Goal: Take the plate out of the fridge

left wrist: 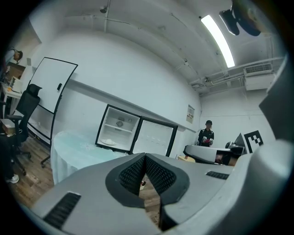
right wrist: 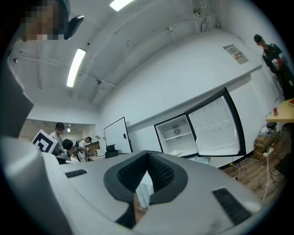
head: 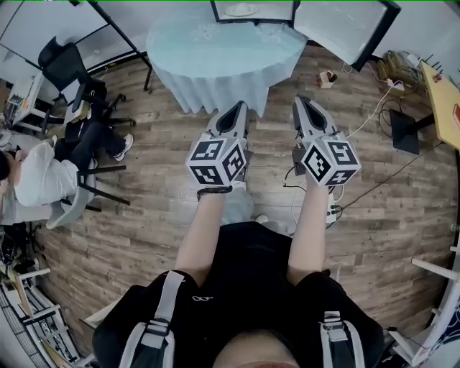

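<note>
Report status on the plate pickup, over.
Left gripper shut, empty; right gripper shut, empty. Plate inside open fridge, untouched. Round table stands between grippers and fridge.

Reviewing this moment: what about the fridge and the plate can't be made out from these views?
- Head view: the fridge is cut off by the top edge, so only its floor and the plate show.
- Left gripper view: the object on the upper shelf is too small to identify.
- Right gripper view: the fridge's bottom edge is hidden behind the right gripper itself.
</note>
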The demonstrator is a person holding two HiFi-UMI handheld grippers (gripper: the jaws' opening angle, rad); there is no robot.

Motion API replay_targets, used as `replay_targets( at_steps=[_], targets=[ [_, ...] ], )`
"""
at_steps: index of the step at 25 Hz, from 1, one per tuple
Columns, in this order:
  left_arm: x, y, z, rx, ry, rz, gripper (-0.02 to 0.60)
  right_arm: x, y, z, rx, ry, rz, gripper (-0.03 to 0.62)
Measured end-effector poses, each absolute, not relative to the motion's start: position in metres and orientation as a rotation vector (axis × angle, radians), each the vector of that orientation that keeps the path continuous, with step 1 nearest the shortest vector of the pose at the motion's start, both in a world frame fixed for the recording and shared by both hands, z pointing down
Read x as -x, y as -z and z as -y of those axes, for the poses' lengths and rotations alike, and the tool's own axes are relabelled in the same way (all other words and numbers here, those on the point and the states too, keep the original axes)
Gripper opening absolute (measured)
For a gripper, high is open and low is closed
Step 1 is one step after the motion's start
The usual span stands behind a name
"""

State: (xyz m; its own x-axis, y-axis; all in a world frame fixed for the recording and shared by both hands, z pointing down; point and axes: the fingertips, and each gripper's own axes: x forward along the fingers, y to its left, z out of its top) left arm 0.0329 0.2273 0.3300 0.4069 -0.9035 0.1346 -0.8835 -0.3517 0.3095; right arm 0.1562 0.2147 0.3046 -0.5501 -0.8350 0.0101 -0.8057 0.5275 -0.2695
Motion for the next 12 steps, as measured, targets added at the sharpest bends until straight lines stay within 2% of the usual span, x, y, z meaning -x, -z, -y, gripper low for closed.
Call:
replay_targets(
  at_steps=[6, 12],
  targets=[
    [-0.017, -0.338, -0.18, -2.302, 0.068, 1.55, -0.002, -0.15, -0.314, -0.171, 1.446, 0.41, -2.623, 0.006],
    [0.017, -0.343, -0.126, -2.261, 0.093, 1.53, -0.002, -0.111, -0.32, -0.116, 1.402, 0.449, -2.63, 0.006]
  ],
)
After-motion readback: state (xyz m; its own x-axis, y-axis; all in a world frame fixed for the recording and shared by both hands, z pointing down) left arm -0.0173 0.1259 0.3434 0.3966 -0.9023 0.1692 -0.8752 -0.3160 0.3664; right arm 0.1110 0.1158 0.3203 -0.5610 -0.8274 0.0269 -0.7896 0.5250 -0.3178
